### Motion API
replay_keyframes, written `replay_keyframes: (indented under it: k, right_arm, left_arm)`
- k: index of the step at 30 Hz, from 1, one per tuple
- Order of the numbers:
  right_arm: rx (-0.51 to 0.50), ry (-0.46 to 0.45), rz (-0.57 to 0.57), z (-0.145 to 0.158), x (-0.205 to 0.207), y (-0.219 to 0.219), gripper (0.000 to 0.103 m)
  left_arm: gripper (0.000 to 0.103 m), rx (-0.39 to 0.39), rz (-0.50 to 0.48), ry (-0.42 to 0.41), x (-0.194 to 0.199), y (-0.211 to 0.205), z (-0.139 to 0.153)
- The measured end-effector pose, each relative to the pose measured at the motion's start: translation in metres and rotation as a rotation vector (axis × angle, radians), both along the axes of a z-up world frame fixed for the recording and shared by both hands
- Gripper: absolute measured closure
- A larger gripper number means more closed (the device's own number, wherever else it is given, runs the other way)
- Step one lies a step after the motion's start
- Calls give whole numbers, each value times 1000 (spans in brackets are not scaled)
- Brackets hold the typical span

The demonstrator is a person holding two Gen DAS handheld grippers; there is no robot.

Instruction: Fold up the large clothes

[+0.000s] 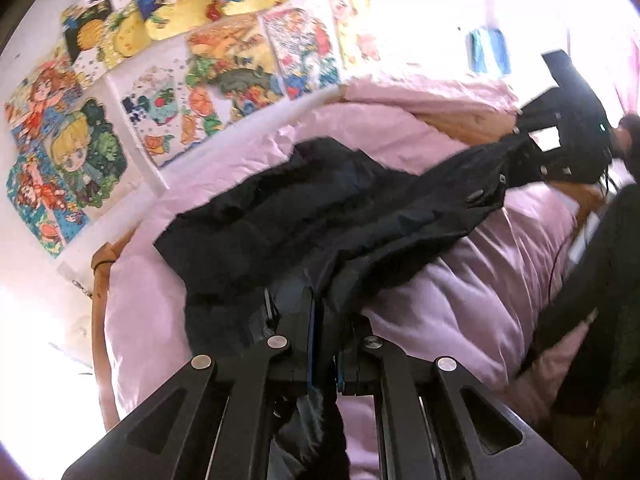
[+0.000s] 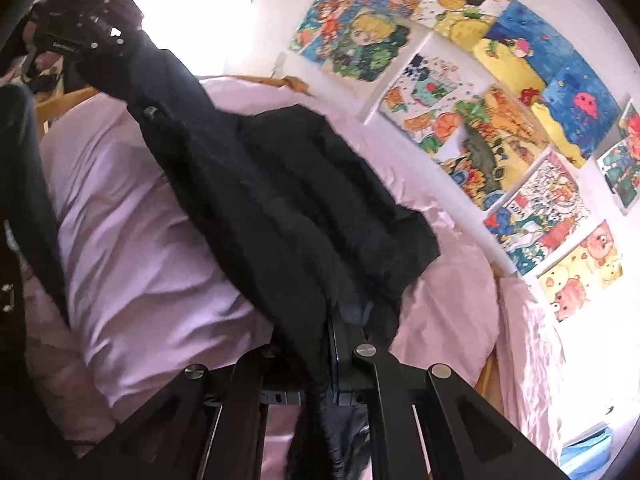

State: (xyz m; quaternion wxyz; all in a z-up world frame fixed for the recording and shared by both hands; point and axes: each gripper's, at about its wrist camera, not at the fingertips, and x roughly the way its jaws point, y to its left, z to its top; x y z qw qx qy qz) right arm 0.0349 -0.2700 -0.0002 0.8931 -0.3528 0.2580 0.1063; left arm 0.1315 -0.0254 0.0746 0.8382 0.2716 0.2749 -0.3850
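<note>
Left wrist view has my left gripper (image 1: pixel 320 320) at 6 o'clock, its jaws clamped tight on a fold of the large black quilted garment (image 1: pixel 312 200). From there the dark fabric runs toward 2 o'clock, where my right gripper (image 1: pixel 520 136) pinches another edge of it. Between the two grips the garment hangs partly lifted, while its far side, toward 10 o'clock, rests on the pale pink rumpled bed cover (image 1: pixel 460 292). Colourful cartoon drawings on paper (image 1: pixel 208 68) are stuck to the white wall from 9 to 12 o'clock.

Right wrist view shows my right gripper (image 2: pixel 336 328) at 6 o'clock, closed on the garment (image 2: pixel 280 208) with cloth bunched between the jaws. The fabric stretches up toward 10 o'clock to my left gripper (image 2: pixel 120 46), which holds the opposite end. The garment's loose side spreads toward 3 o'clock over the bed cover (image 2: pixel 132 216). The drawings (image 2: pixel 500 120) fill the wall from 12 to 4 o'clock.
</note>
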Motion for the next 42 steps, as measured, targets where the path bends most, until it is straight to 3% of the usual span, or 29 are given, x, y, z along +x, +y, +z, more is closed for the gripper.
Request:
replay_keyframes:
  k: [10, 17, 28, 42]
  right_arm:
    - [21, -194, -70, 56, 90, -15, 95]
    - [-20, -218, -148, 72, 188, -16, 95]
    - [11, -193, -241, 53, 310, -26, 95]
    - [74, -163, -313, 12, 380, -33, 93]
  left_arm:
    - [97, -118, 182, -94, 96, -19, 40]
    - [97, -73, 239, -155, 170, -44, 47]
    - [97, -57, 342, -89, 289, -70, 13]
    - [93, -91, 399, 43, 359, -74, -34]
